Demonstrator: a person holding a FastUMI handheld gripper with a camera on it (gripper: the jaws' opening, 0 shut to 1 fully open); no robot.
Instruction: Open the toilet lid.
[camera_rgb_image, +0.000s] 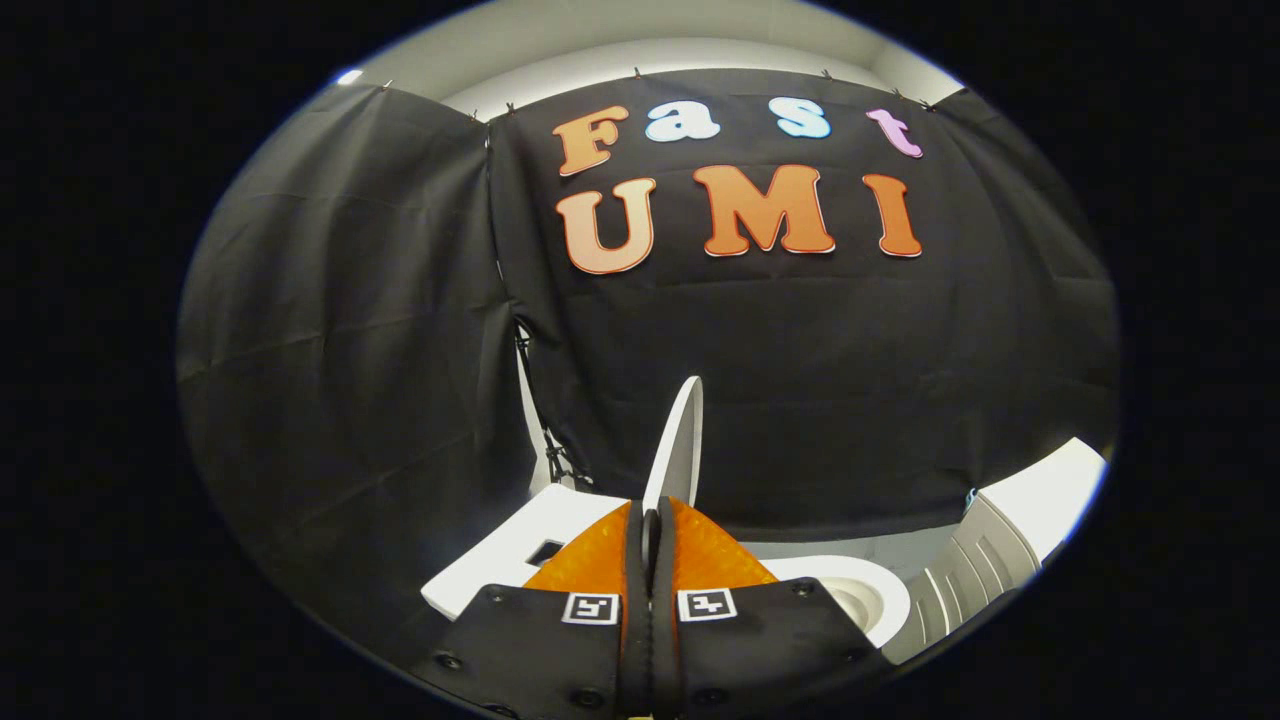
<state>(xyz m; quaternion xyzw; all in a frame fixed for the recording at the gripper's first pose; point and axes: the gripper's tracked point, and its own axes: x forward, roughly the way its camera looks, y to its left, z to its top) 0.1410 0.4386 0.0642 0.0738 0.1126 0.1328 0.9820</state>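
The white toilet lid (682, 430) stands raised and I see it edge-on, as a thin curved blade rising from between my fingertips. My gripper (651, 528) is shut on the lid's rim, one finger on each face of it. To the right of the fingers and below them lies the white seat ring with the bowl opening (862, 592). The white flat top of the tank (510, 555) sits to the left of the fingers. The lid's lower part is hidden behind the fingers.
A white ribbed unit (965, 575) with a white flat top (1050, 490) stands to the right of the toilet. Black cloth walls close in the back and the left. A thin black stand (548, 440) shows in the gap between the cloths.
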